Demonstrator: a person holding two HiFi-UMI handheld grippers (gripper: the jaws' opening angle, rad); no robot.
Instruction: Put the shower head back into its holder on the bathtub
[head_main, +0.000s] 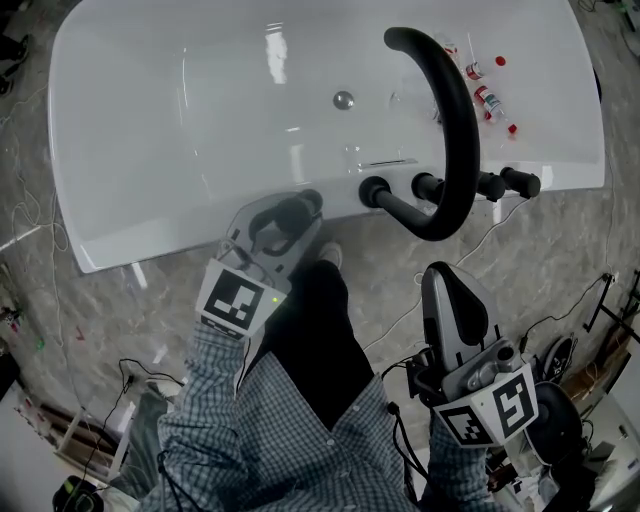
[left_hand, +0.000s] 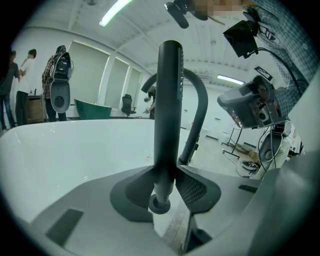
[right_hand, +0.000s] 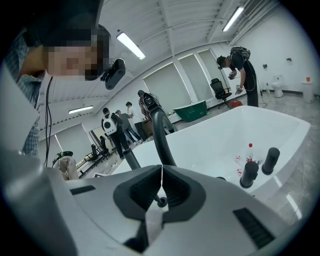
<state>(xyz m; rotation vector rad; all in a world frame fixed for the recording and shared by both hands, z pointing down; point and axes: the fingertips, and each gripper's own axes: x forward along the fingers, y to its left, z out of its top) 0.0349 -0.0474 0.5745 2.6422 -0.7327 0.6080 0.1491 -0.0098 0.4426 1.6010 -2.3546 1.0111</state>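
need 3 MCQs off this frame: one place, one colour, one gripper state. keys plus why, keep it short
1. Where is the right gripper relative to the bathtub?
A. Inside it
B. Outside it, above the floor
C. Resting on its rim

2. What colour is the shower head handle?
A. Chrome
B. White
C. Black

3. What state is the left gripper in?
A. Shut on the shower head
B. Open, nothing between the jaws
C. Shut on nothing

Key:
1 B: the head view shows it short of the white rim, over the marbled floor.
2 C: the handle shows black in the left gripper view.
3 A: the left gripper view shows both jaws pressed against the handle.
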